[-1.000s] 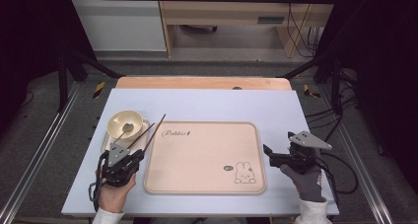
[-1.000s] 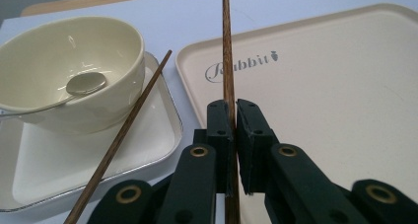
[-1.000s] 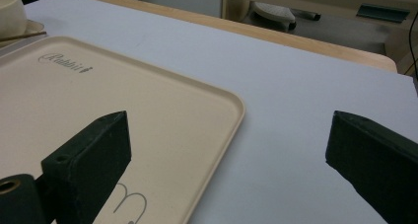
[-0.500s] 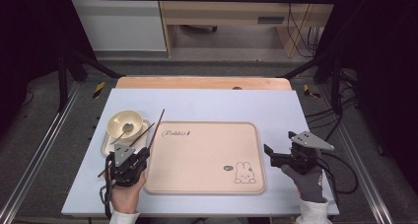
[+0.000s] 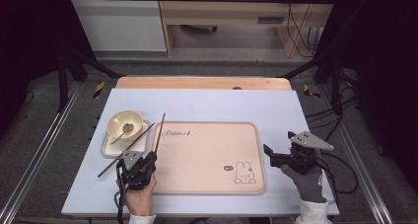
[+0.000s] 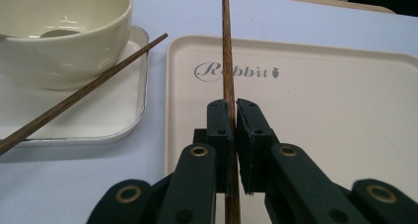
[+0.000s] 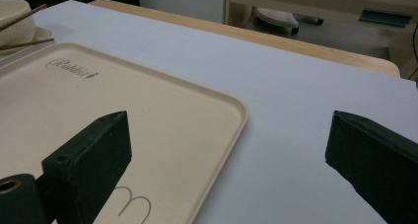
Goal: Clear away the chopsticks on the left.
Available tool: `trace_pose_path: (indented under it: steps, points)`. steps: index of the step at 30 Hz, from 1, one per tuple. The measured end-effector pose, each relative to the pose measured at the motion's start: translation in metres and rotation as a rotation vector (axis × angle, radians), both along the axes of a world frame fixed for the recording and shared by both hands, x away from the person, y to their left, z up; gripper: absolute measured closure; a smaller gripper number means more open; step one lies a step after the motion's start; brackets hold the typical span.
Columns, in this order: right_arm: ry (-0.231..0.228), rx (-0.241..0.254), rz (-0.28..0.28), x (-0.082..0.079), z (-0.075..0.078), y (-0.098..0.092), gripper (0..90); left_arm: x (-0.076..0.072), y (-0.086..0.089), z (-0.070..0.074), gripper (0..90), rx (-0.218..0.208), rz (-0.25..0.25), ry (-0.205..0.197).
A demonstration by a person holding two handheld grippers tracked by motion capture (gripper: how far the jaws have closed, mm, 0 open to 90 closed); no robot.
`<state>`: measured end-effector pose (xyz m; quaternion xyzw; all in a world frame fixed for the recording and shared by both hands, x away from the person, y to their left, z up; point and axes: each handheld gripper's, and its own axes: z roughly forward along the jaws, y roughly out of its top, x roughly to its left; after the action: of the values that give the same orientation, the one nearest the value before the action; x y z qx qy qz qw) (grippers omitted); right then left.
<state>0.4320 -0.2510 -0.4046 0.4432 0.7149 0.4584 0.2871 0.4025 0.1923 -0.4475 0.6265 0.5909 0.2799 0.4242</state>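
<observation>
My left gripper (image 5: 149, 158) (image 6: 233, 110) is shut on a brown wooden chopstick (image 5: 159, 131) (image 6: 226, 46), which points away along the left edge of the beige Rabbit tray (image 5: 207, 177) (image 6: 320, 110). A second chopstick (image 5: 129, 146) (image 6: 84, 93) lies slanted across a small square plate (image 5: 111, 149) (image 6: 123, 105). On that plate stands a cream bowl (image 5: 118, 120) (image 6: 59, 61) with a spoon (image 5: 127, 129) in it. My right gripper (image 5: 268, 152) (image 7: 229, 125) stands open and holds nothing, low over the tray's right edge (image 7: 236, 130).
The pale blue table top (image 5: 222, 103) (image 7: 296, 100) stretches beyond the tray, with a wooden strip (image 5: 197, 82) along its far edge. Black frame posts stand at both sides. Cables (image 5: 340, 160) trail off the right of the table.
My left gripper has moved right and slightly down with the chopstick, which now points more straight along the tray's left edge. The right gripper has not moved.
</observation>
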Motion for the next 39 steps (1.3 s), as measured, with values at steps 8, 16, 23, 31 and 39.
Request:
trace_pose_path:
  steps: [8,16,23,31,39]
  points:
    - [0.004,-0.005,0.002,0.001,-0.001,0.002,4.1,0.005,0.001,-0.013,85.0,-0.007,0.027,0.031]
    - [0.003,-0.008,0.002,0.001,-0.001,0.002,4.1,0.01,-0.002,-0.023,85.0,0.013,0.042,0.077]
    - [0.004,-0.006,0.001,0.001,-0.002,0.003,4.3,0.016,-0.002,-0.031,85.0,0.03,0.044,0.117]
    - [0.005,-0.007,0.003,0.001,-0.002,0.003,4.3,0.022,-0.007,-0.036,85.0,0.056,0.05,0.137]
    - [0.004,-0.006,0.004,0.001,-0.002,0.003,4.3,0.023,-0.007,-0.036,84.3,0.06,0.049,0.146]
